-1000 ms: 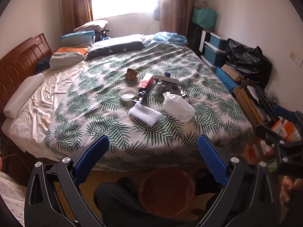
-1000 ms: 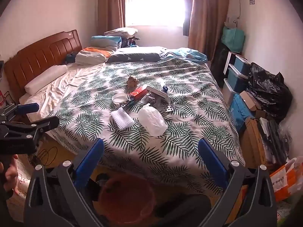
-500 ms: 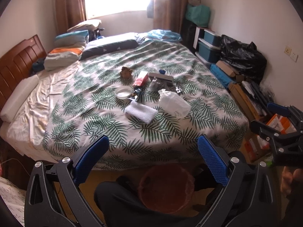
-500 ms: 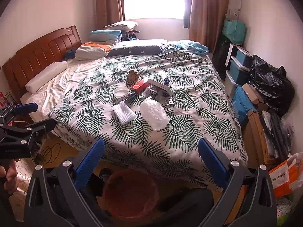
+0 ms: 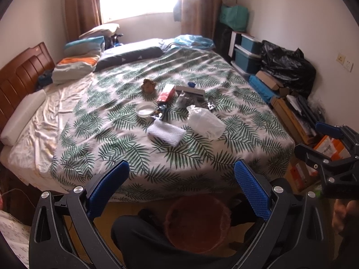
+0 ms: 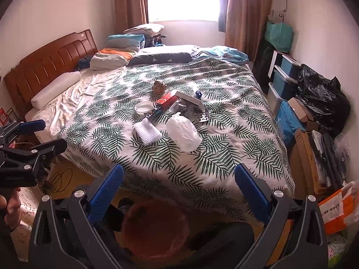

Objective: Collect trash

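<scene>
trash pile (image 5: 179,109) | mid-bed, clustered (bag, foam, lid, boxes) | red bin (image 5: 197,222) on floor

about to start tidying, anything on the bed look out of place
Yes: a cluster of litter sits mid-bed on the leaf-print bedspread: a crumpled clear plastic bag, a white foam sheet, a red carton, a round white lid.

Left gripper (image 5: 181,179): black plastic frame with triangular cut-outs — two long arms ending in blue ribbed pads (image 5: 251,190).
Right gripper (image 6: 179,181): same build, black frame, blue pads on the jaws.
Screws: round silver heads (image 5: 78,189) at the arm pivots, two on each side.
Markings: faint pale lettering on the left gripper's black body in the right wrist view — too small to read.
Clothing: dark trousers (image 5: 139,242).
</scene>
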Available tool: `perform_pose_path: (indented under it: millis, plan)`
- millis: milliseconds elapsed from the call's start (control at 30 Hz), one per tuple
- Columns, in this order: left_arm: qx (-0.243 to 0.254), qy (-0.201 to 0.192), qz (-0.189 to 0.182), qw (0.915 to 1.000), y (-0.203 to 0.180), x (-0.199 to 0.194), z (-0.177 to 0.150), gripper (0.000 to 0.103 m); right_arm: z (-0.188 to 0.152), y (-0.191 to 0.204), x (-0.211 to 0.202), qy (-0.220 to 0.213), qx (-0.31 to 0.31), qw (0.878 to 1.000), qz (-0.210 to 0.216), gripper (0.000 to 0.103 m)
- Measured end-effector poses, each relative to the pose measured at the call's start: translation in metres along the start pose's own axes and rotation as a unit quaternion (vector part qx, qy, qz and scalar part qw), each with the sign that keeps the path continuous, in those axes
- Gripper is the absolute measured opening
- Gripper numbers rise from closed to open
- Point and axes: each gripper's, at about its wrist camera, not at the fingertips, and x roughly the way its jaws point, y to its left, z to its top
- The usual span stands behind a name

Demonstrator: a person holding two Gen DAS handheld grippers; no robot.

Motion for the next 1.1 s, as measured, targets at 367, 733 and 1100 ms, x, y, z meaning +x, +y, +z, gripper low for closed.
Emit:
perform_pose_path:
  millis: [367,733,1100]
  plan:
    - [0.0,0.0,0.0,1.0,0.0008,0.0,-0.0001,0.097,-0.0005,-0.0001,0.0007,0.001,-0.001,1.0,-0.001,0.098]
    - [-0.002,0.0,-0.001,1.0,0.0001,-0.0002,-0.0002,0.097,-0.0005,-0.0003,0.0008,0.001,-0.001,1.0,0.0,0.098]
    - [-0.004,0.004,-0.005,1.0,0.0005,0.0042,-0.0037,0.097,-0.0019,0.0005,0.0022,0.003,-0.003,1.0,0.0,0.098]
